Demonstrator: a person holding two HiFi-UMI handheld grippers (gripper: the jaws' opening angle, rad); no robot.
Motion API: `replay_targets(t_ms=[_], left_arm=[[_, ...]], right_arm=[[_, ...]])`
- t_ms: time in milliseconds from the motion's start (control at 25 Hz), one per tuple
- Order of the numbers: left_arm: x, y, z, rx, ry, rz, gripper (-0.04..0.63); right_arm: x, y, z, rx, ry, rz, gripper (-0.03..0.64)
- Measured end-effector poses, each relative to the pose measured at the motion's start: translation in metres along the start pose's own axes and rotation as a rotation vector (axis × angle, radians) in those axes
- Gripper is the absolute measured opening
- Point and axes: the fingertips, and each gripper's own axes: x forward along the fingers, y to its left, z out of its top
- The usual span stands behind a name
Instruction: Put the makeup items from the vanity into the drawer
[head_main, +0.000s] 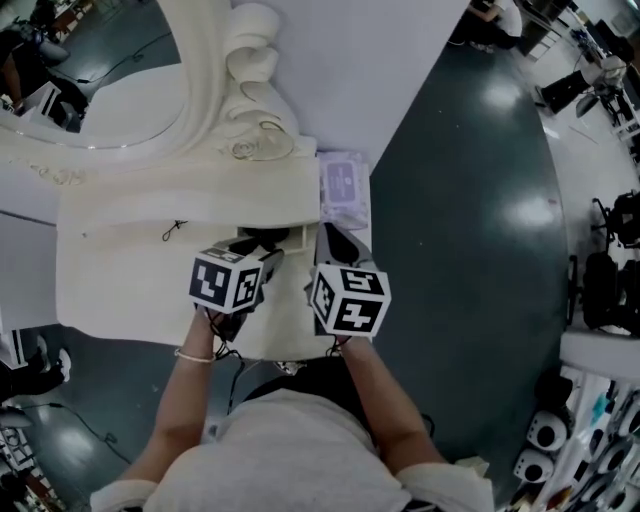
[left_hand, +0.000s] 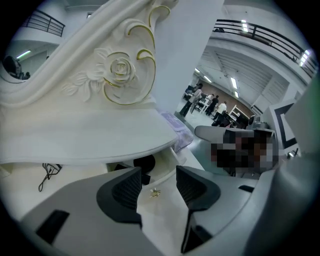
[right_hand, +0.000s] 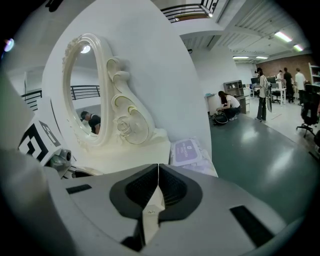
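**Two grippers at the open drawer**

My left gripper (left_hand: 157, 187) hangs with its jaws well apart and nothing in them. Between them I see only a cream panel and a small gold knob (left_hand: 155, 192). My right gripper (right_hand: 158, 187) is closed on a thin cream edge, which I take to be the right wall of the drawer (head_main: 298, 238). I judge it is there to steady the drawer and leave the other hand free to fetch.

A dark item (left_hand: 145, 162) lies inside the drawer, under the overhang. On the vanity (head_main: 130, 280) a purple packet (head_main: 343, 183) sits at the right edge, at 1 o'clock from the drawer. A small black clip (head_main: 175, 231) lies at 10 o'clock from my left gripper. Both look yet to go in.

The top is glossy cream, with the carved mirror (head_main: 110, 90) at 11 o'clock. Beyond it are a shiny dark-green floor (head_main: 470, 240) and an open hall, where people stand at 2 o'clock.
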Motion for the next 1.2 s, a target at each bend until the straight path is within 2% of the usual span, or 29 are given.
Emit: replay_targets(t_ms=[280, 520, 920, 1200], left_arm=[[-0.035, 0.017, 0.0, -0.034, -0.155, 0.078, 0.196], [-0.072, 0.032, -0.003, -0.076, -0.278, 0.172, 0.11], [-0.131, 0.048, -0.022, -0.141, -0.434, 0.303, 0.04], [-0.171, 0.055, -0.036, -0.175, -0.527, 0.376, 0.02]], right_arm=[[-0.006, 0.027, 0.0, -0.06, 0.003, 0.041, 0.018], [-0.019, 0.054, 0.001, -0.117, -0.004, 0.082, 0.018], [-0.038, 0.099, -0.004, -0.207, -0.016, 0.156, 0.018], [-0.047, 0.133, -0.008, -0.264, -0.02, 0.218, 0.018]])
